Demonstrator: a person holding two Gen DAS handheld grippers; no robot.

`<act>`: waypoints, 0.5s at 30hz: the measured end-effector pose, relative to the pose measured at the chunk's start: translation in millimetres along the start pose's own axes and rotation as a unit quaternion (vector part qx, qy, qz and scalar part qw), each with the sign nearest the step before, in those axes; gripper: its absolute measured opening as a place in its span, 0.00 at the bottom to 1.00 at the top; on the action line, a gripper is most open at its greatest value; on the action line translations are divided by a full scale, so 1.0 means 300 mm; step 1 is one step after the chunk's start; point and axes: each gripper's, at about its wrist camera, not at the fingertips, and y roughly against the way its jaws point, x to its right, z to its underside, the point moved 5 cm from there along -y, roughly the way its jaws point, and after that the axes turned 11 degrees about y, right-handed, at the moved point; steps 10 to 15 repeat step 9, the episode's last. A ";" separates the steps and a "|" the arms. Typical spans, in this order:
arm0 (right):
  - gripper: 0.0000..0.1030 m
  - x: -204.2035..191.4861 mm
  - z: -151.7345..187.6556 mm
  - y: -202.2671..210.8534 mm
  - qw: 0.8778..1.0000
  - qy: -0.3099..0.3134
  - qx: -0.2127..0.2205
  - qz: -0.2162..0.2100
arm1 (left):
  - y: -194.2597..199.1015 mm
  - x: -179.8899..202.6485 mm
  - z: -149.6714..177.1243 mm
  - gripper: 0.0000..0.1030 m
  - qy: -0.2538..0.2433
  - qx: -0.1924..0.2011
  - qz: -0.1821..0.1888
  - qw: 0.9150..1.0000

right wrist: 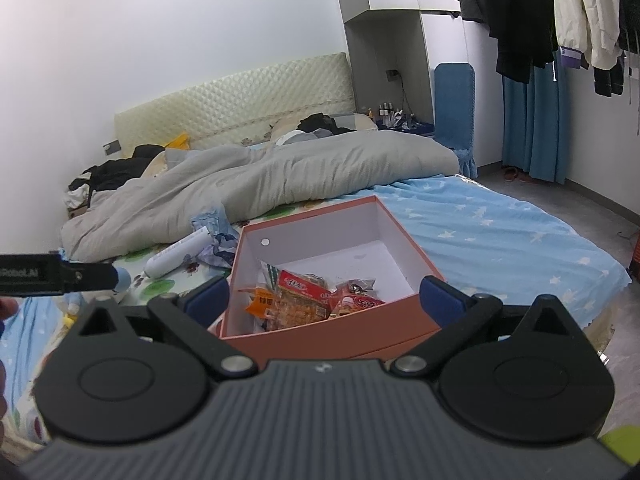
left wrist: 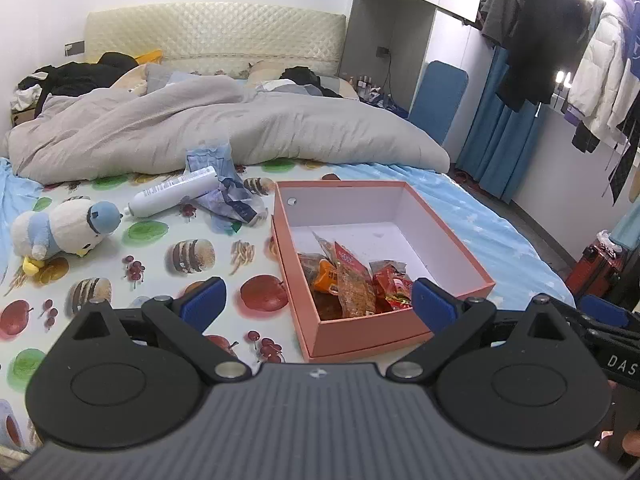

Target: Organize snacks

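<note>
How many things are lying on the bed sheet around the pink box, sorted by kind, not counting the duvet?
Plush toys: 1, the plush penguin
Bottles: 1, the white bottle
Crumpled wrappers: 1, the bluish crumpled wrapper
Total: 3, all left of the pink box in the left wrist view.

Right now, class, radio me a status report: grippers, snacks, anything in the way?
Left gripper open, empty. Right gripper open, empty. Snack packets lie in pink box. Nothing blocking the box.
</note>
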 end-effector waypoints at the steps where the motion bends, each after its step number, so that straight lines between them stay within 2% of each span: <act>1: 1.00 0.002 0.000 0.000 1.000 0.000 -0.001 0.000 | 0.000 -0.002 -0.002 0.98 0.003 0.000 0.002 1.000; 15: 1.00 0.011 -0.001 -0.001 1.000 -0.005 -0.004 0.005 | 0.003 0.014 -0.002 0.98 0.000 -0.001 0.015 1.000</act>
